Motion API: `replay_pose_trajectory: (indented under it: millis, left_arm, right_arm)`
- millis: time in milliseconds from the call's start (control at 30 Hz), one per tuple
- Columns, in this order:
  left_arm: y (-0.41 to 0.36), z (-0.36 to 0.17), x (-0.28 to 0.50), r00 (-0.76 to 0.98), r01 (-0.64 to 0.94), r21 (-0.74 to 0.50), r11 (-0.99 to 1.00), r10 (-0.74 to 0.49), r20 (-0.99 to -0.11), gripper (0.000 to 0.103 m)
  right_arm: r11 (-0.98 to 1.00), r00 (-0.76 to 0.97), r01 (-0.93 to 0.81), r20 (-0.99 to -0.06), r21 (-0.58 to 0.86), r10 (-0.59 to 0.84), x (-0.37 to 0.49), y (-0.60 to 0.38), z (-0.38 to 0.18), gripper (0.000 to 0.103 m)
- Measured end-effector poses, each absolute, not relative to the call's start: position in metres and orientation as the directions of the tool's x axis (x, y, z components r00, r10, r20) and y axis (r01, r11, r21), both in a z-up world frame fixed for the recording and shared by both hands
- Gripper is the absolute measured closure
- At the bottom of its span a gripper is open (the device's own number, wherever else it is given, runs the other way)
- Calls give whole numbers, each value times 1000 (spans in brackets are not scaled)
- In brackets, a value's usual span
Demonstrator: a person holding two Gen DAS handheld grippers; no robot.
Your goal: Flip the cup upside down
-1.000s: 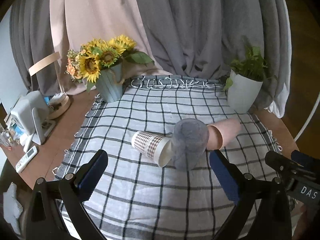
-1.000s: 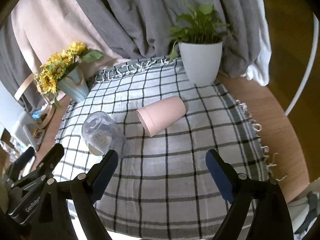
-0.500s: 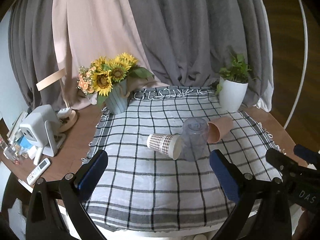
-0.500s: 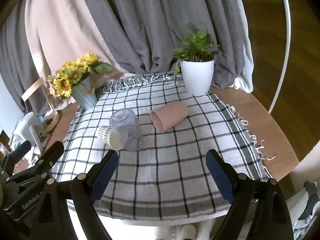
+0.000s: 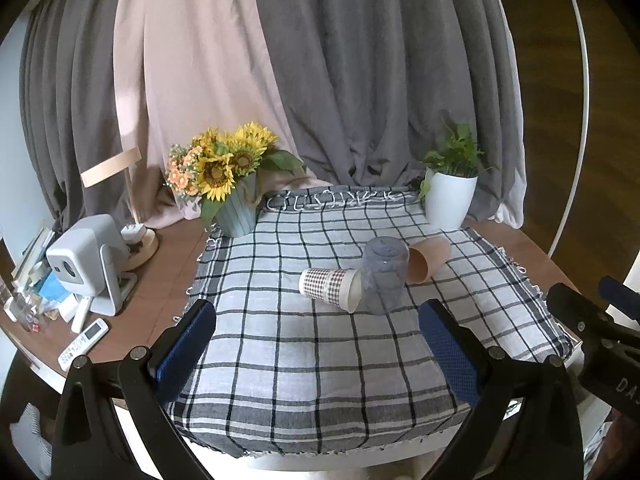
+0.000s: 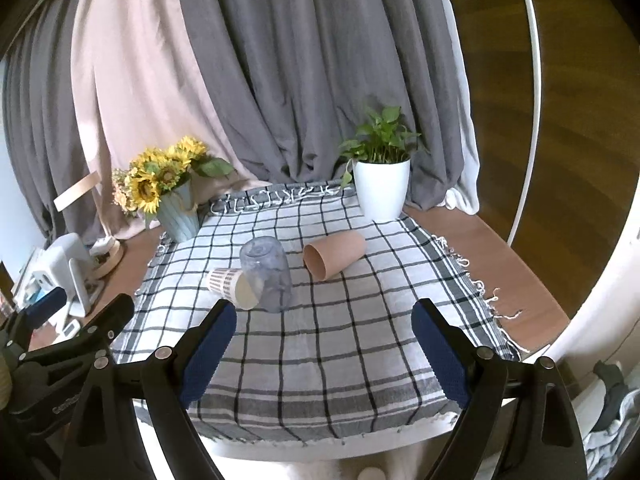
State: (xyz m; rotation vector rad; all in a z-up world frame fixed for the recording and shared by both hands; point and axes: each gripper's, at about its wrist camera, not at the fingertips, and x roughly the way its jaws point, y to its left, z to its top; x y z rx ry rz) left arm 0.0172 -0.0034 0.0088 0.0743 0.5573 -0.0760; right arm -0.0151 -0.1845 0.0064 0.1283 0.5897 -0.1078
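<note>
While both the left gripper (image 5: 316, 344) and right gripper (image 6: 324, 344) hang wide open and empty, the clear plastic cup (image 6: 267, 274) stands mouth-down mid-cloth (image 6: 340, 344), looking light, slippery, squeezable; mid-wall suits gripping.

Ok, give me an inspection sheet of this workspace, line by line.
Surface: checked cloth over a wooden table.
Job's things: clear cup upside down; paper cup and pink cup on their sides.
Clutter: sunflower vase, potted plant, white device, remote.
Grippers: left gripper and right gripper both open, empty, short of the cups.
Cables: nothing seen.
Surroundings: grey and pink curtains, wood floor.
</note>
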Motion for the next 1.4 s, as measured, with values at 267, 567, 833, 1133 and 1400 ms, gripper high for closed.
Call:
replay_pose_trajectory:
  millis: [267, 567, 833, 1133, 1400]
  left_arm:
    - [-4, 20, 6, 859, 70, 26, 997, -47, -510, 0]
    - [-7, 25, -4, 867, 55, 13, 998, -41, -496, 0]
    - [-5, 26, -12, 878, 52, 39, 998, -27, -479, 0]
    - [-2, 28, -16, 887, 61, 59, 996, -27, -461, 0]
    - [0, 28, -15, 887, 67, 54, 996, -35, -460, 0]
  right_arm:
    - [988, 839, 123, -542, 96, -51, -32, -186, 15, 14]
    - [991, 852, 96, -522, 93, -34, -40, -189, 24, 14]
    - [989, 854, 102, -520, 105, -33, -42, -192, 25, 14]
    - [989, 858, 103, -512, 107, -34, -42, -191, 24, 14]
    - [989, 857, 106, -514, 104, -37, -42, -190, 24, 14]
